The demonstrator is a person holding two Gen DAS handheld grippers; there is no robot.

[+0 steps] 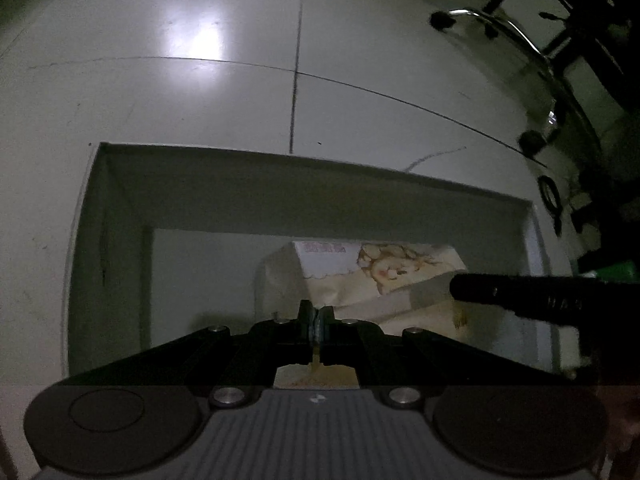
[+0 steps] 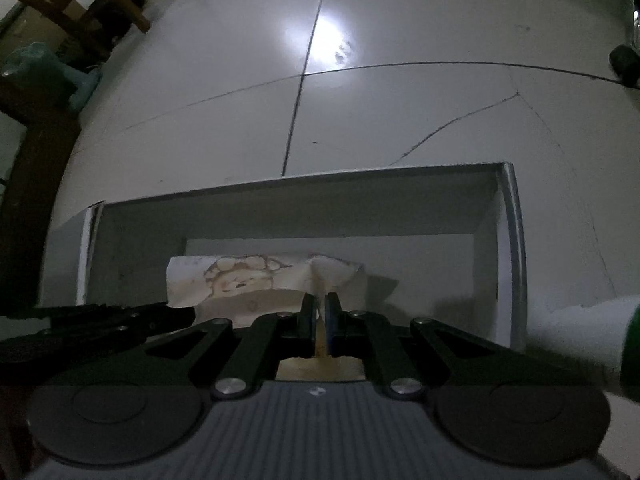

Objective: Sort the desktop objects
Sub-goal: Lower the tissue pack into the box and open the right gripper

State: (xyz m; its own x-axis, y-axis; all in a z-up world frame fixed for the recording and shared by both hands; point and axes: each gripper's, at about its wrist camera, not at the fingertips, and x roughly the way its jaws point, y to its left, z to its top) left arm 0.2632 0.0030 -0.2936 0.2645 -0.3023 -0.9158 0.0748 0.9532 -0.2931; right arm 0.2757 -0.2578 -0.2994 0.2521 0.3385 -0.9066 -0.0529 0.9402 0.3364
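Pale floor tiles surround the white box [image 1: 120, 200], where both the left gripper [image 1: 317, 314] and right gripper [image 2: 319, 306] pinch the printed bag [image 1: 372, 272], stretched nine-to-three between them.

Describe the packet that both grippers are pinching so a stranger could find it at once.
Find the white open-topped box standing on the tiled floor. Inside it is a cream soft packet with a printed cartoon picture, gripped at its edges by the left gripper and right gripper. It is the only printed thing seen in the box.
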